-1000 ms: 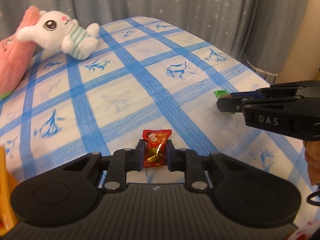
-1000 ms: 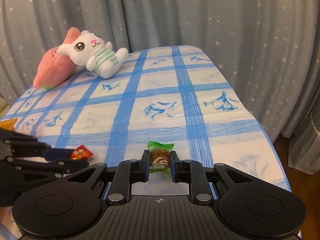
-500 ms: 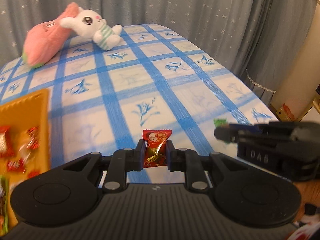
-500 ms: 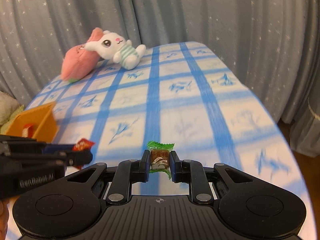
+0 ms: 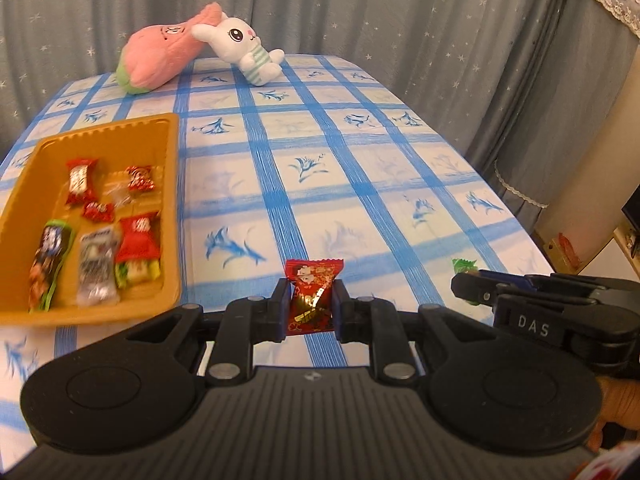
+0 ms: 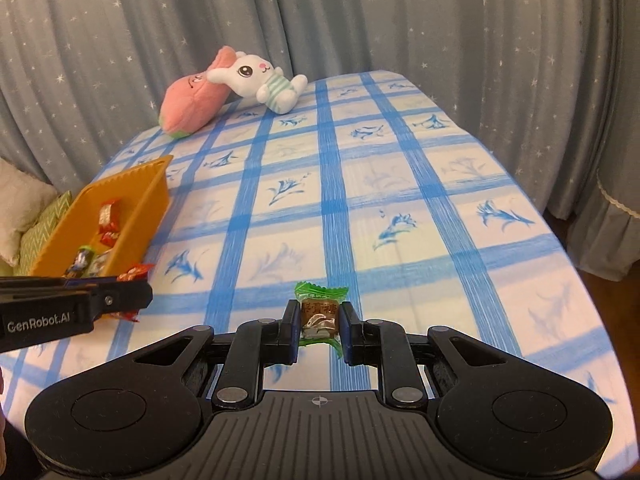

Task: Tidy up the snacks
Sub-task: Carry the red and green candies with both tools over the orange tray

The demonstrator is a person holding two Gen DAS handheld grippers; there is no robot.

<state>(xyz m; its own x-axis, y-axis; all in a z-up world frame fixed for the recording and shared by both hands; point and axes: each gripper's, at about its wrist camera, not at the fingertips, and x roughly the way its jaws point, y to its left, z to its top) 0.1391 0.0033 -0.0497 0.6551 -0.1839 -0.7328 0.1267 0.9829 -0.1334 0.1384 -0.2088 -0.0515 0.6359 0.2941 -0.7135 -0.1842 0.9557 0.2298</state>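
My left gripper (image 5: 310, 304) is shut on a red candy (image 5: 313, 295) and holds it above the blue-checked tablecloth, to the right of the orange tray (image 5: 173, 160). The tray holds several wrapped snacks (image 5: 96, 240). My right gripper (image 6: 320, 324) is shut on a green candy (image 6: 320, 312), held above the cloth near its front. In the left wrist view the right gripper (image 5: 464, 284) shows at the right with the green wrapper (image 5: 464, 266) at its tip. In the right wrist view the left gripper (image 6: 132, 296) shows at the left beside the tray (image 6: 156, 196).
A pink plush (image 5: 160, 56) and a white bunny plush (image 5: 244, 50) lie at the table's far edge. Grey starred curtains (image 6: 400, 20) hang behind. The table (image 6: 520, 208) drops off at the right. Cushions (image 6: 24, 208) sit left of the tray.
Both grippers have lifted and pulled back with their candies, so more of the table shows. The orange tray has come into view at the left of both views.
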